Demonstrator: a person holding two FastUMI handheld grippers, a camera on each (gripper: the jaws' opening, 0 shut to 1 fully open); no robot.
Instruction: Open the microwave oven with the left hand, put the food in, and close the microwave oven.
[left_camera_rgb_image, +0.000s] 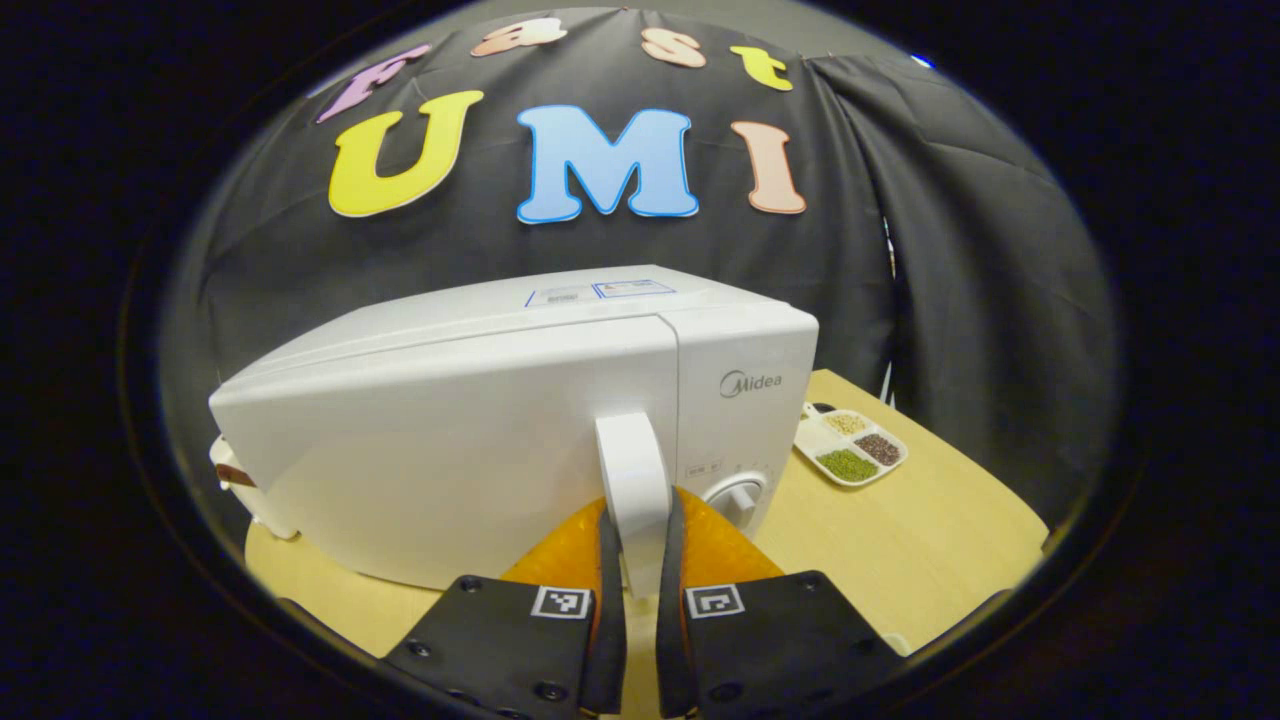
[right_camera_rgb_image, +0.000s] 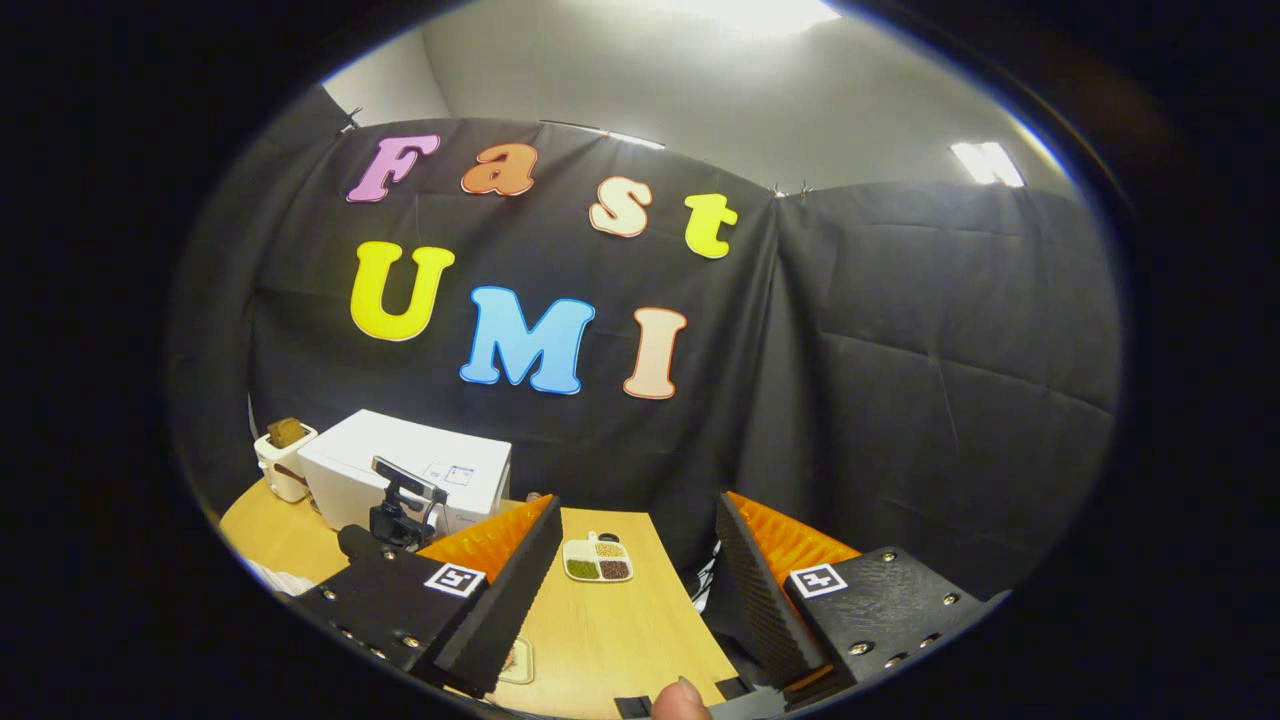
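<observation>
The white microwave (left_camera_rgb_image: 480, 430) stands on the wooden table (left_camera_rgb_image: 940, 540) with its door flush against the control panel. My left gripper (left_camera_rgb_image: 640, 545) is shut on the door's vertical white handle (left_camera_rgb_image: 632, 470), one finger on each side of it. A white divided dish of grains (left_camera_rgb_image: 852, 447) lies on the table to the right of the microwave. In the right gripper view, my right gripper (right_camera_rgb_image: 637, 520) is held high and open with nothing between its fingers. Far below it lie the dish of grains (right_camera_rgb_image: 598, 560), the microwave (right_camera_rgb_image: 420, 460) and the left gripper (right_camera_rgb_image: 400, 515) at its front.
A white toaster-like box (right_camera_rgb_image: 283, 455) with something brown in it stands left of the microwave, also showing as a white object (left_camera_rgb_image: 235, 480). A small flat card or dish (right_camera_rgb_image: 517, 660) lies near the table's front edge. A fingertip (right_camera_rgb_image: 680, 697) shows at the bottom.
</observation>
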